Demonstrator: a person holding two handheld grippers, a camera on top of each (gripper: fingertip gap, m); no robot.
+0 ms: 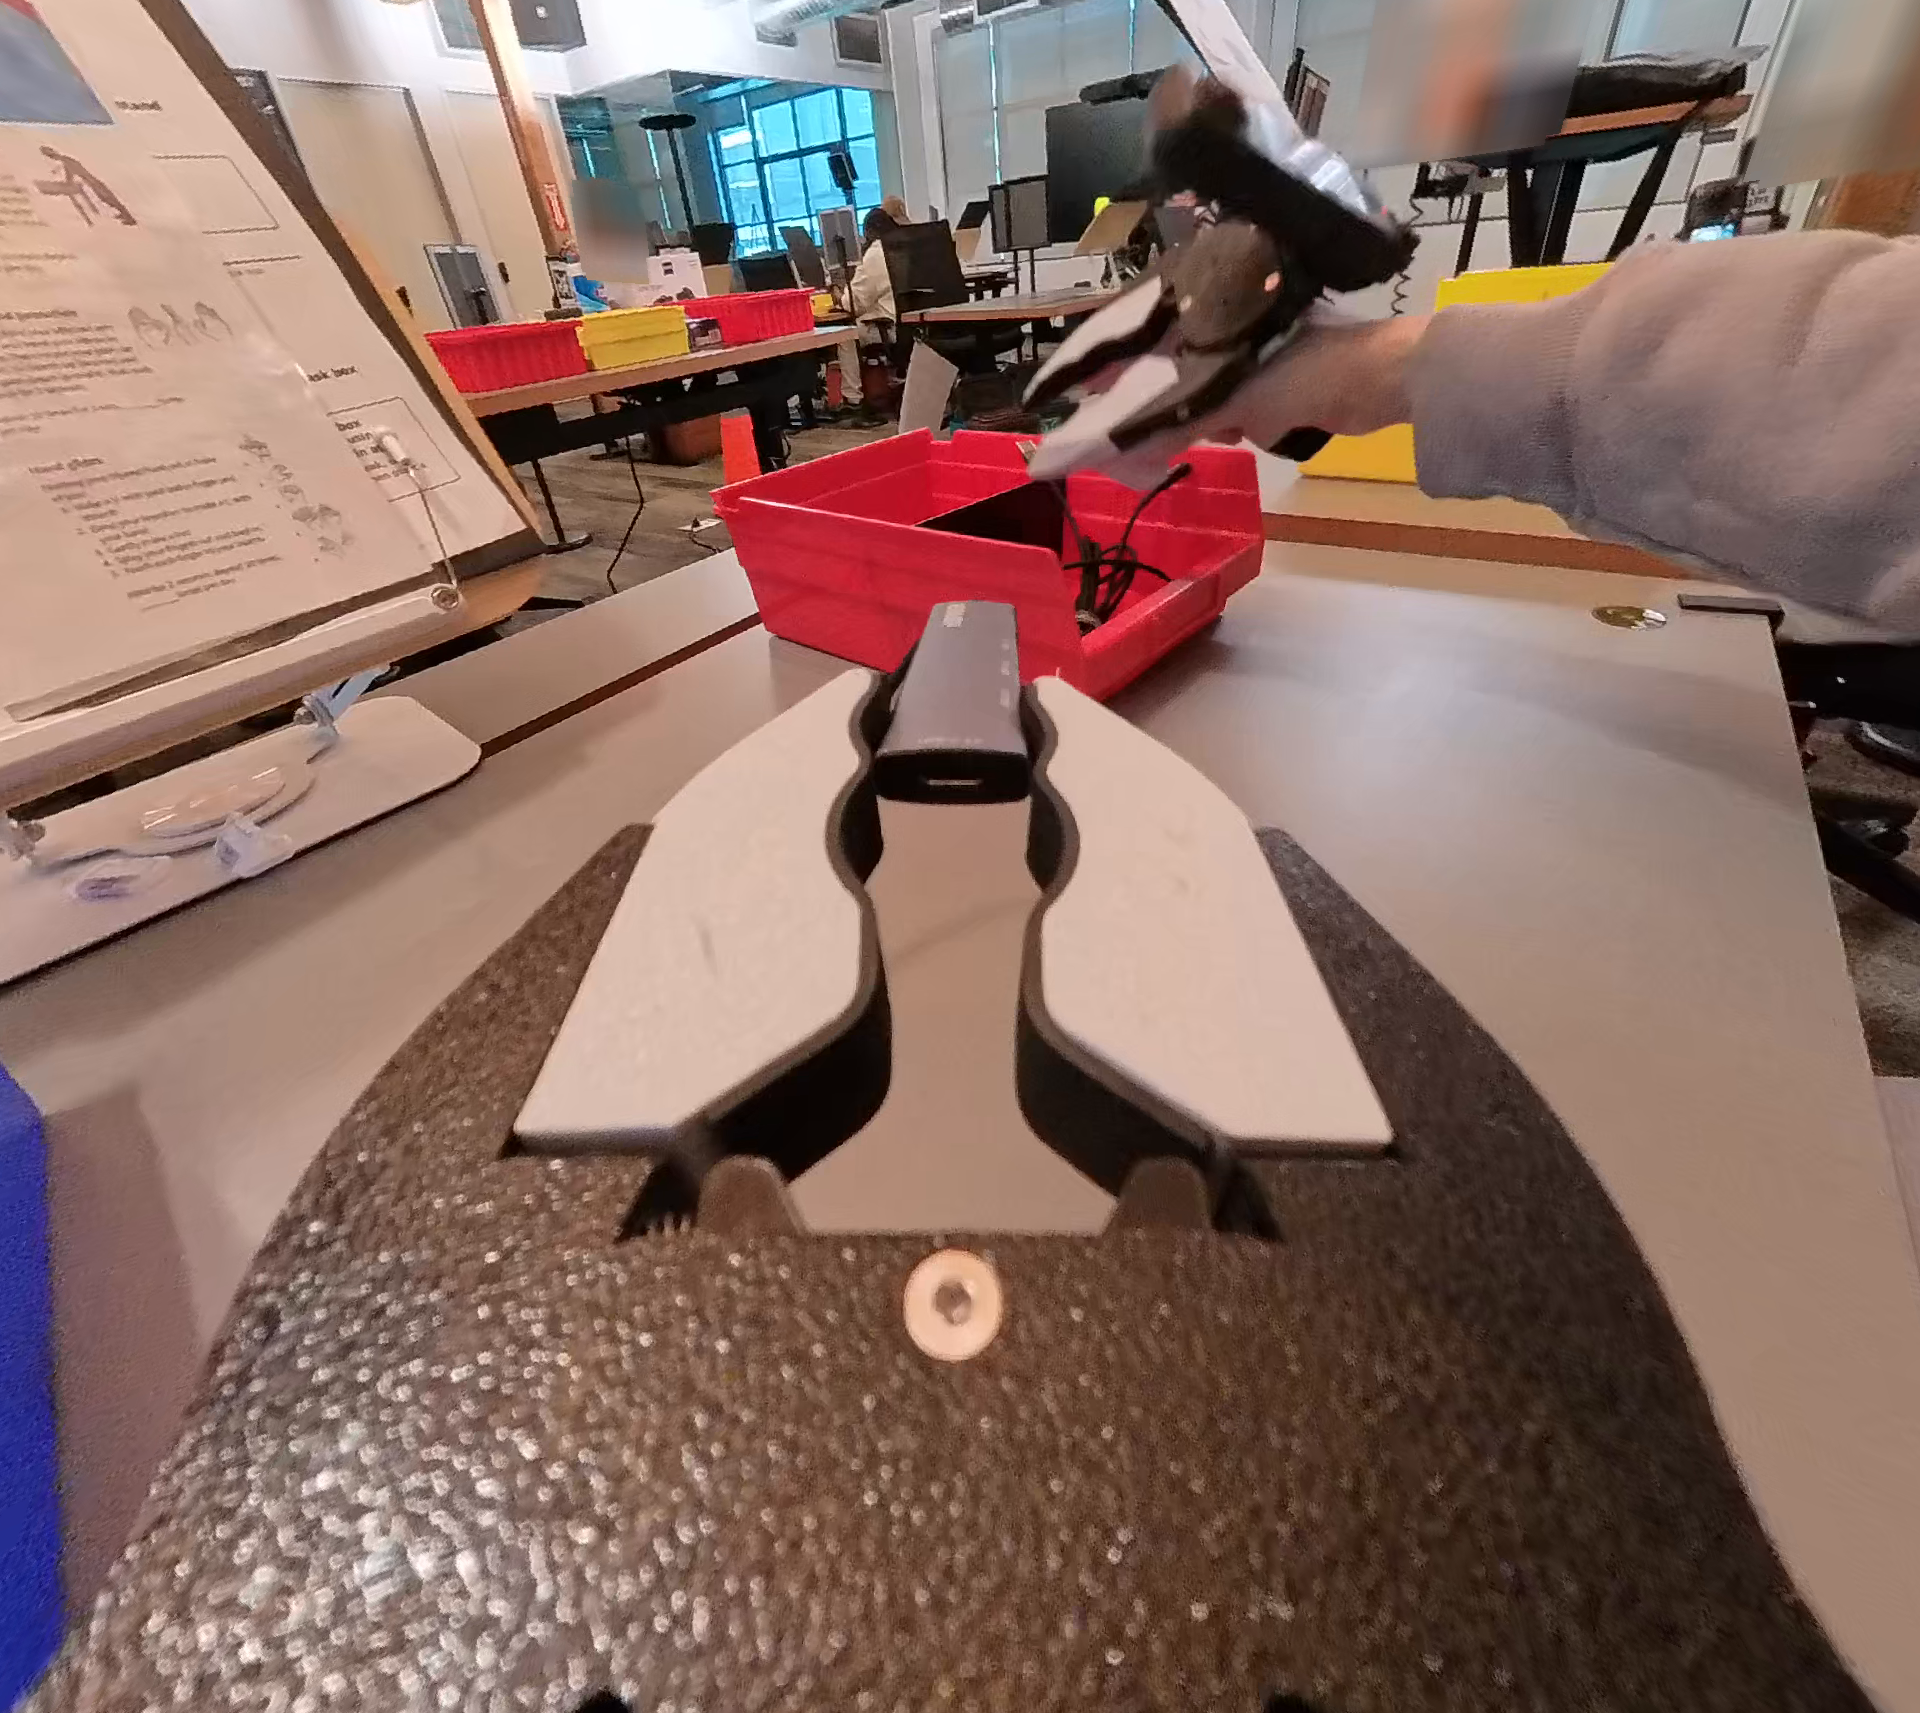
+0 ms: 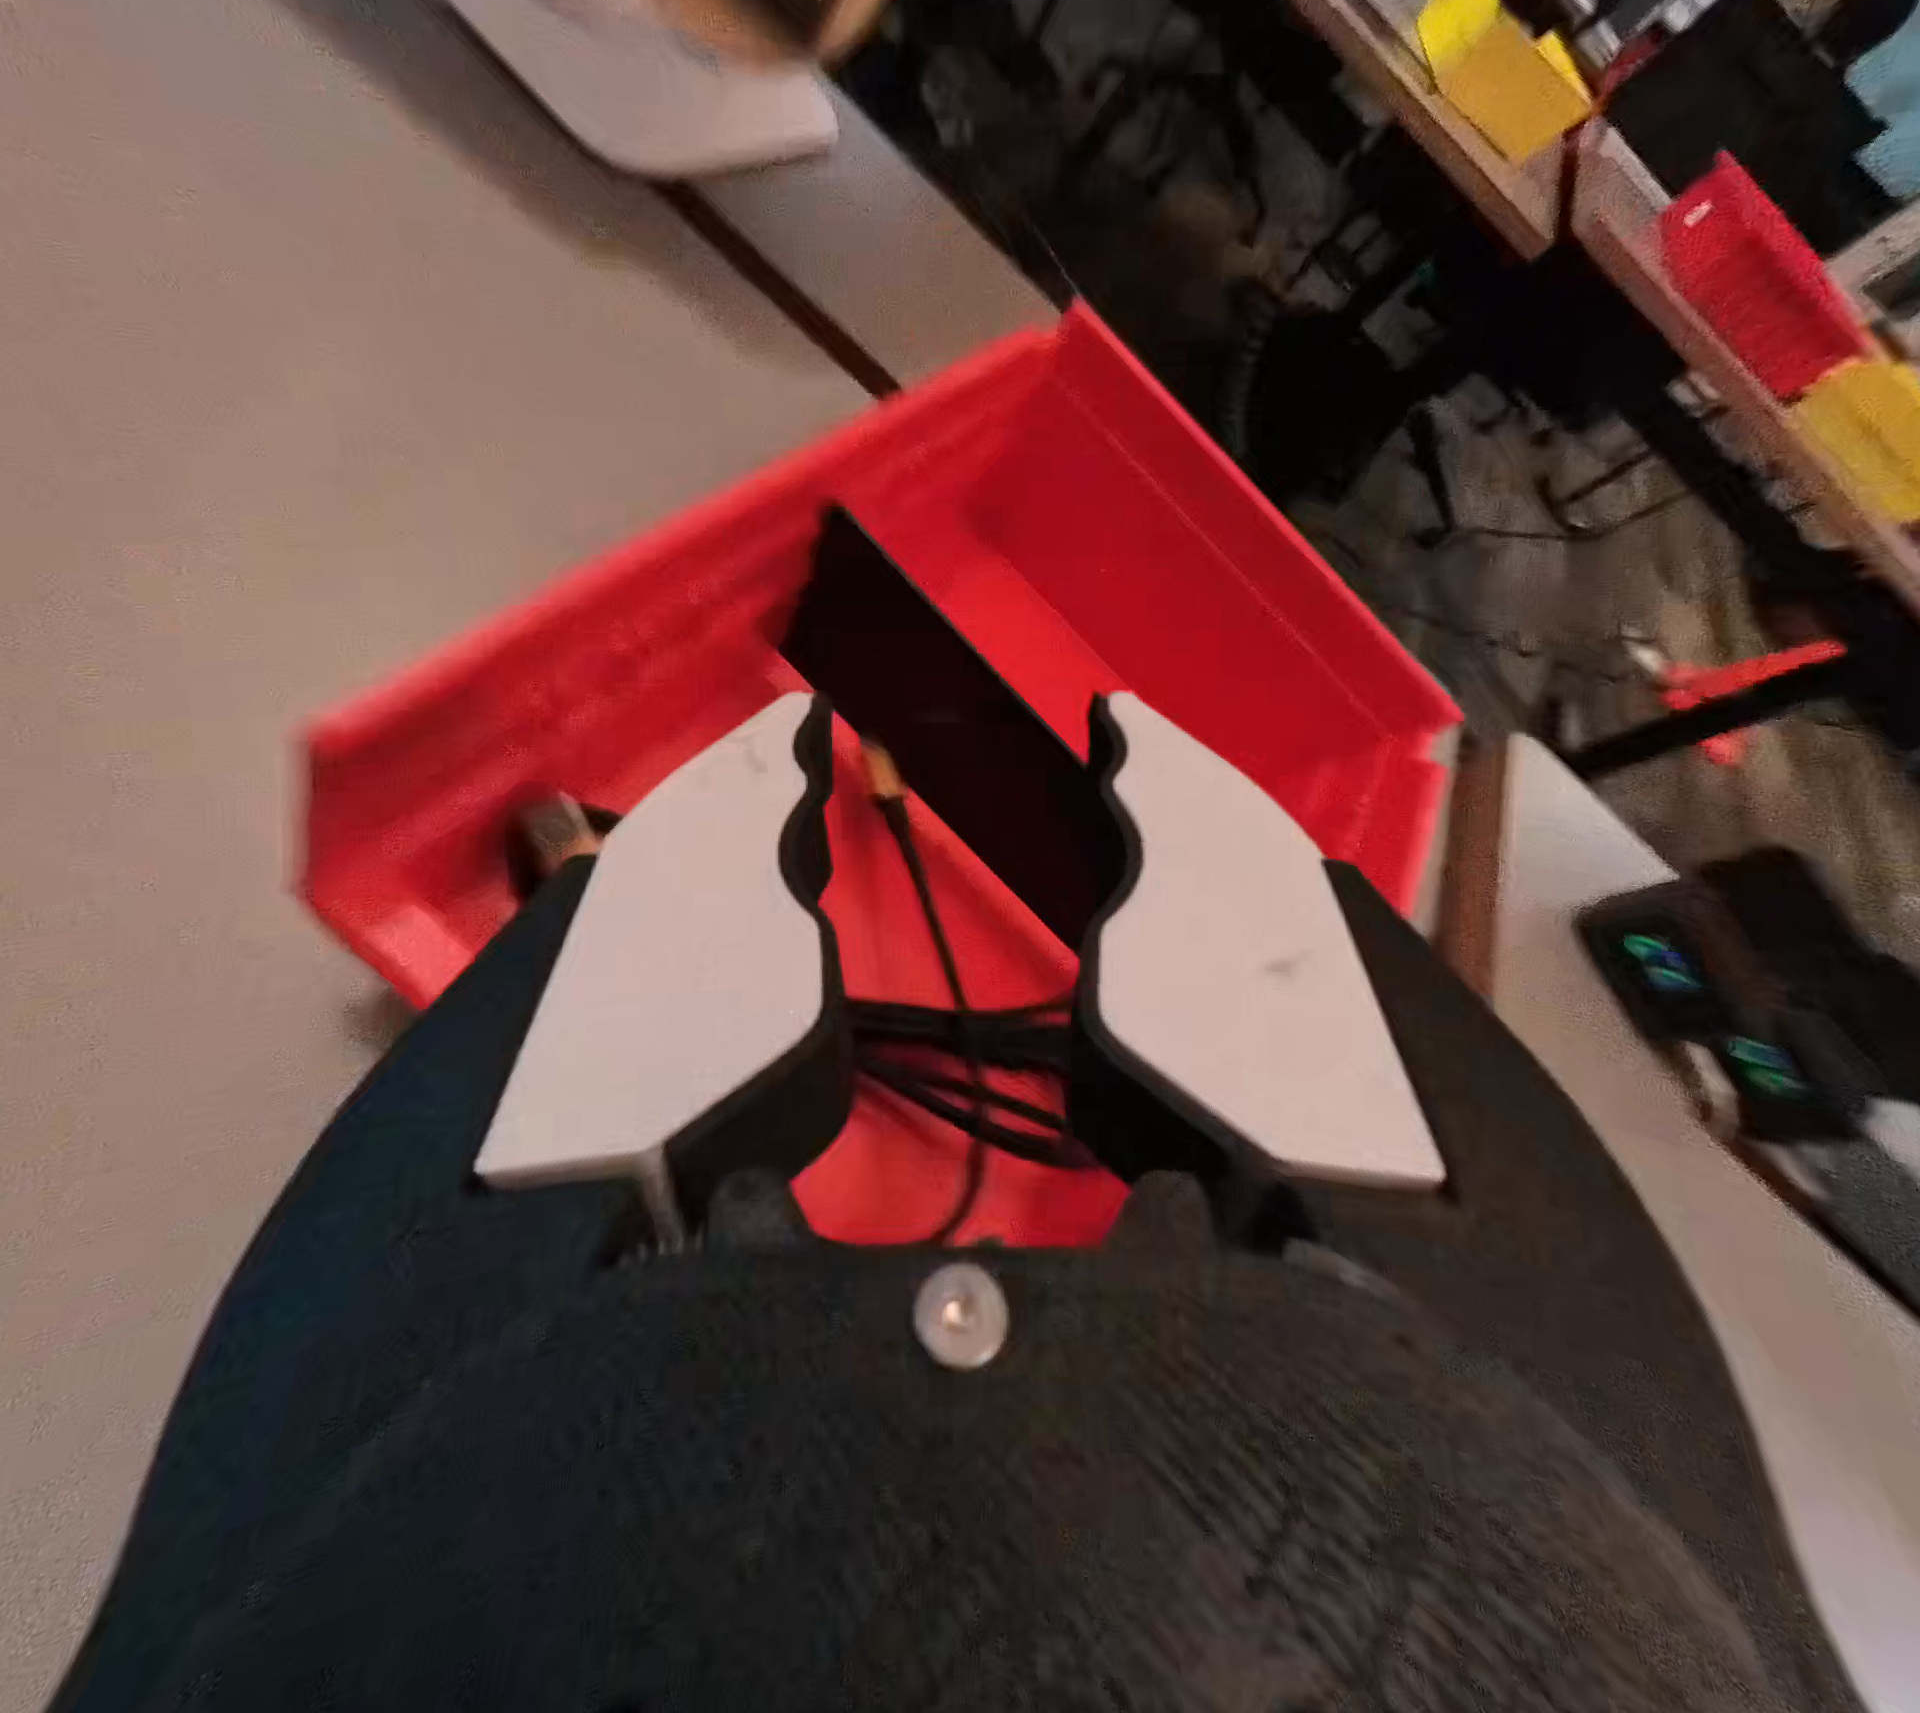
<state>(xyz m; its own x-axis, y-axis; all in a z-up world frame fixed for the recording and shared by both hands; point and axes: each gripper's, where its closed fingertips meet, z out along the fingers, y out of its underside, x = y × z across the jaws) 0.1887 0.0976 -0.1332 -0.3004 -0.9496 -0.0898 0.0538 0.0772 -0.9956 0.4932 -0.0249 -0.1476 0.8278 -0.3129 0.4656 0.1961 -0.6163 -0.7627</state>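
Note:
My left gripper (image 1: 954,707) is shut on a dark grey rectangular adapter (image 1: 958,697) with a port in its near end, held above the grey table (image 1: 1403,832). A red bin (image 1: 894,562) with a black divider (image 1: 997,512) stands behind it. My right gripper (image 2: 958,733) is open and empty, tilted down over the red bin (image 2: 644,676). Below it lies a coiled black cable (image 2: 956,1061) with a gold-tipped plug (image 2: 883,770), next to the black divider (image 2: 935,707). In the left wrist view the right gripper (image 1: 1081,406) hovers over the bin, held by a hand in a grey sleeve.
A tilted stand with printed sheets (image 1: 208,375) sits at the table's left on a white base (image 1: 260,790). The table's right edge (image 1: 1808,832) drops off to chairs. Red and yellow bins (image 1: 613,338) stand on tables behind. A dark device (image 2: 1714,988) lies to the right. Some 35 centimeters of space lies between my two pairs of fingers.

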